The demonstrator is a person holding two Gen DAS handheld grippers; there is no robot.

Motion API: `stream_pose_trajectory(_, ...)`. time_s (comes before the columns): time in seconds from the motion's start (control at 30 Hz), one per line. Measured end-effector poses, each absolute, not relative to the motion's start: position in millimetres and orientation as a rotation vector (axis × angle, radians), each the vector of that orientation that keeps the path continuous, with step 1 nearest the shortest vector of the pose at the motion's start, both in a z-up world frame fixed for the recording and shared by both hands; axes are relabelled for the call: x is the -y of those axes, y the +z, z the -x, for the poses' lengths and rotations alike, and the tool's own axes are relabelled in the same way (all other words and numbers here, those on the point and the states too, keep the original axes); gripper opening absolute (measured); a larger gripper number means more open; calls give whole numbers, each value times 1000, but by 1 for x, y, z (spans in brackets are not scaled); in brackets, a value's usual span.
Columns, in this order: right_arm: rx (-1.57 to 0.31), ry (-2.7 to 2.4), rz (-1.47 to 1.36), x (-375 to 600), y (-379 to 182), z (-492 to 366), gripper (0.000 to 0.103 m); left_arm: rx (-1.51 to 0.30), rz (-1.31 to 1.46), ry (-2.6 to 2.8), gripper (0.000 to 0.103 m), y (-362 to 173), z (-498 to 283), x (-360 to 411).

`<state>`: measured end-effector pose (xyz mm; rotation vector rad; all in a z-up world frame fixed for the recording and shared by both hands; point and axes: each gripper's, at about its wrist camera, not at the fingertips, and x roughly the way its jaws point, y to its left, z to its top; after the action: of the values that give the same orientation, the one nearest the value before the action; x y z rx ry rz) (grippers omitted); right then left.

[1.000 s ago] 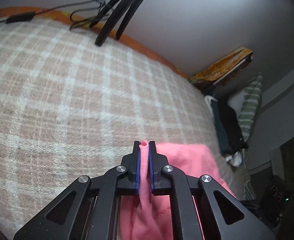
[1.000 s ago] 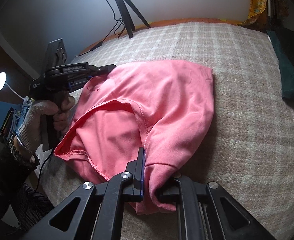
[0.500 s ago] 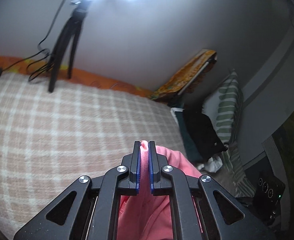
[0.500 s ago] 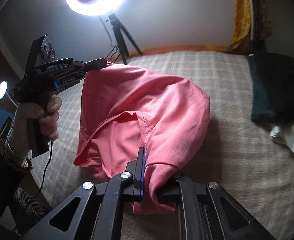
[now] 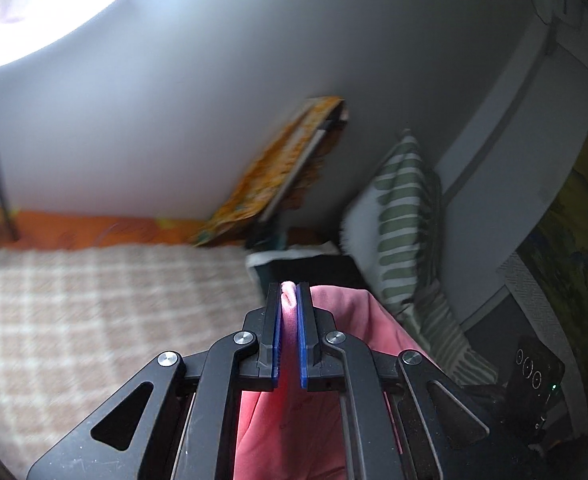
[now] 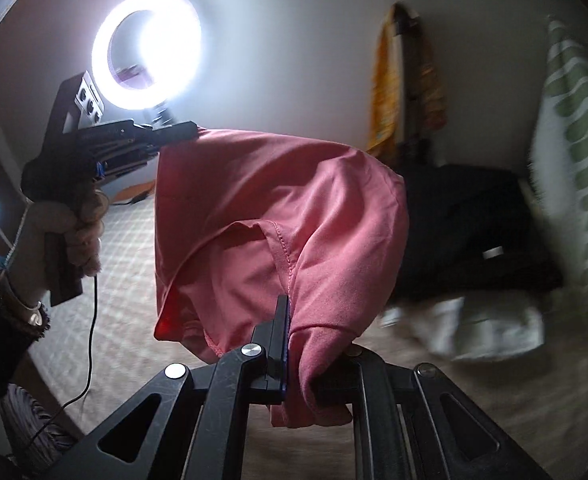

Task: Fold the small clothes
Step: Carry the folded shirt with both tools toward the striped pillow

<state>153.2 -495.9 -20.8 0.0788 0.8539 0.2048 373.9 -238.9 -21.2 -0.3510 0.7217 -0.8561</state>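
A pink garment (image 6: 254,208) hangs in the air between both grippers, above the checked bed cover (image 6: 134,248). In the left wrist view my left gripper (image 5: 289,292) is shut on a fold of the pink garment (image 5: 345,312), which drapes down to the right. In the right wrist view my right gripper (image 6: 294,320) is shut on a hemmed edge of the cloth; the fabric covers its right finger. The left gripper (image 6: 190,130), held by a hand (image 6: 70,224), pinches the garment's upper left corner.
A lit ring light (image 6: 148,50) on a tripod stands at the bed's far side. A dark pile of clothes (image 6: 473,228), white cloth (image 6: 473,328) and a green striped pillow (image 6: 573,128) lie at the right. An orange cloth (image 6: 385,84) hangs on the wall.
Both grippers have risen and lifted the pink garment off the bed cover; it now hangs free. The views have tilted up toward the wall and the ring light.
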Motion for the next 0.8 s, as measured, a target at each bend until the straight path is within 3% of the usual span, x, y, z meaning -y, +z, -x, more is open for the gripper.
stream_pose_trajectory(0.47,-833,71,-23,641,-2,-210,7,-712,326,-934,5,-20,-428,387)
stream_pose_trajectory(0.8,-914,55,-119,698,-69,-256,8,-730,162,-787,5,-58,-458,443)
